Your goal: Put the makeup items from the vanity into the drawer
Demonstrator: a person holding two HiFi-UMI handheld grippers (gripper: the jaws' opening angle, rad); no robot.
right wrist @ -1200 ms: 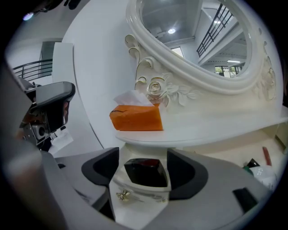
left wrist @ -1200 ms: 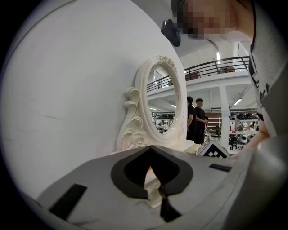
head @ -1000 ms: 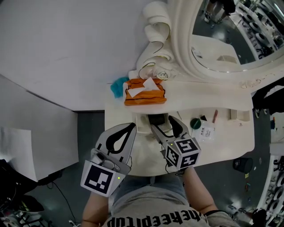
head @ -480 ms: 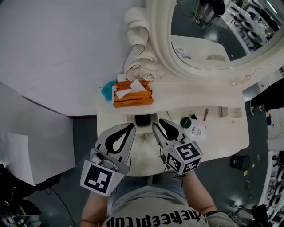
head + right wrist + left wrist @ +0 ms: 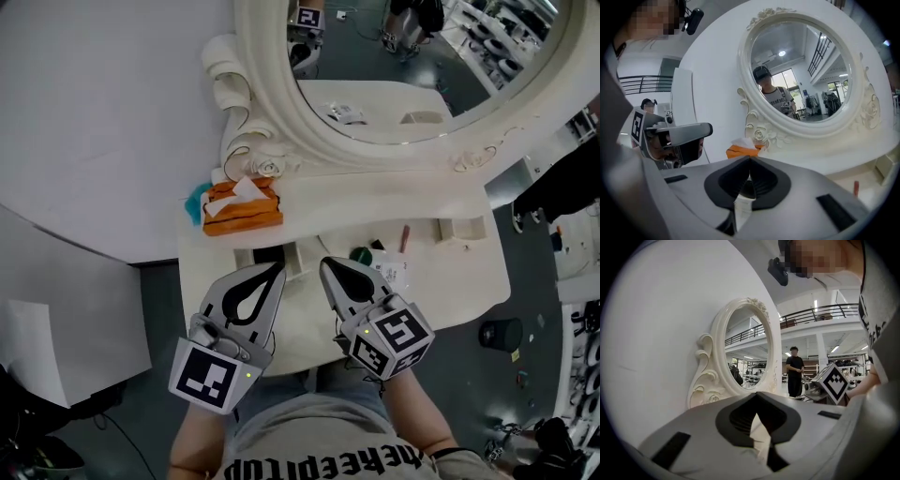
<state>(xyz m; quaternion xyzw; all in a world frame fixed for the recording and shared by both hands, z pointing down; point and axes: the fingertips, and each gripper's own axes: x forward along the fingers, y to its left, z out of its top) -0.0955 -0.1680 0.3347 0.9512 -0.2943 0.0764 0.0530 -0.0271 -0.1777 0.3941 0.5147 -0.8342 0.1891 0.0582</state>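
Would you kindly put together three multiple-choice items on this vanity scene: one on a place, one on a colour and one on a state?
1. Where on the vanity does the orange tissue box stand?
A. its left end, by the mirror frame
B. its right end
C. its front edge

2. What colour is the small round item near the right gripper?
A. red
B. dark green
C. yellow

3. How do the right gripper's jaws stand?
A. wide apart
B. closed on a lipstick
C. together, empty

Answers:
1. A: the box sits below the frame's scrolls at the left.
2. B: it reads dark green in the head view.
3. C: the right gripper view shows the pads meeting with nothing between them.
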